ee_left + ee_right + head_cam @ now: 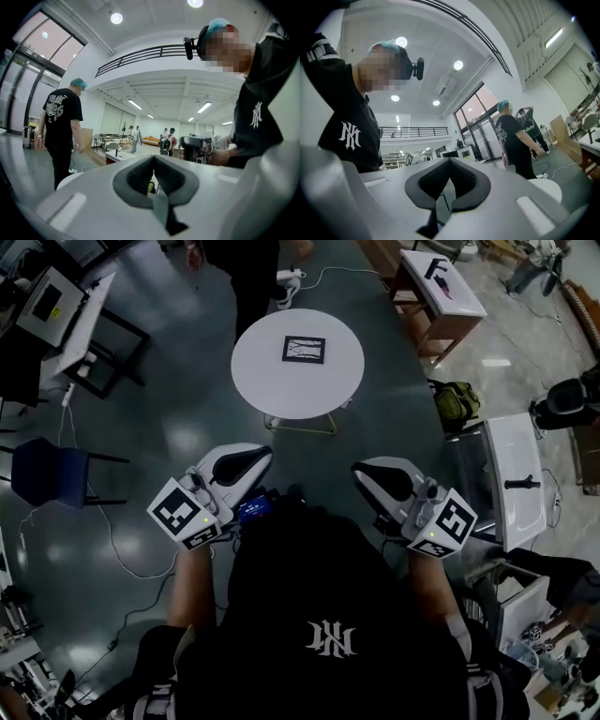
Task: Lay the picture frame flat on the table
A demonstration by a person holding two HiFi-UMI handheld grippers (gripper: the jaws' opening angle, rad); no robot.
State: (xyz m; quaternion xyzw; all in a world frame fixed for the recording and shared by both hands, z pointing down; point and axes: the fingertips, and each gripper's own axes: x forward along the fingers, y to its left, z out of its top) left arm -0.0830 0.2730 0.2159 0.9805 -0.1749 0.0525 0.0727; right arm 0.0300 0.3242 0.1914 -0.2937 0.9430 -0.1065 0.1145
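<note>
1. Nearest to me is my left gripper [153, 164], held close in front of my chest. Its jaws are pressed together at the tips with nothing between them.
2. My right gripper [450, 165] is beside it at the same height. Its jaws are likewise closed and empty.
3. Past both grippers there is only dark floor [187, 427]. Both grippers are well apart from the table.
4. Ahead stands the round white table [258, 376]. The picture frame [304, 349] lies flat on its top, near the centre, face up and dark-bordered. Nothing else is on the tabletop.
5. Beyond the table's far rim stands a person [251, 273]. A wooden side table [441, 292] stands farther off to the right.
6. Progress, as I judge it: the frame is already lying flat, so the goal of the task looks met. No part of the frame appears propped or tilted. I see no step left except keeping both grippers clear of the table.
</note>
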